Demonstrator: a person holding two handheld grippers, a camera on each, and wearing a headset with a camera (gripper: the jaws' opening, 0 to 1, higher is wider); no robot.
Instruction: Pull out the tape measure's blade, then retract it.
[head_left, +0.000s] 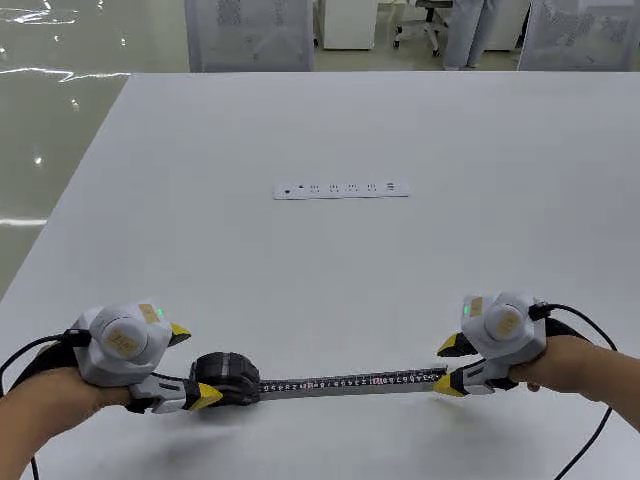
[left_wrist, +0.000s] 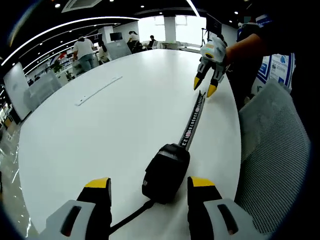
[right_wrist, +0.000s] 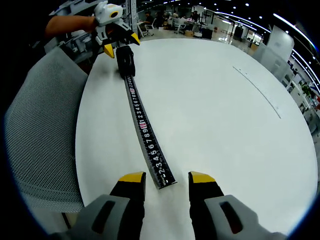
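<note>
Grippers, two in all, are gaping: left gripper (head_left: 200, 363) flanking the one black tape measure (head_left: 226, 377), right gripper (head_left: 439, 369) straddling the tip of its numbered blade (head_left: 350, 381), stretching flat across the white table (head_left: 320, 280).

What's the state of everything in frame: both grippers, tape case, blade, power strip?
left gripper: open, fingers either side of the case, not clamped on it.
right gripper: open, blade's end lies between its fingers, not gripped.
tape measure case: resting on the table, blade out.
blade: extended, lying flat on the table, numbers up.
power strip: flat on the table, sockets look unused.
</note>
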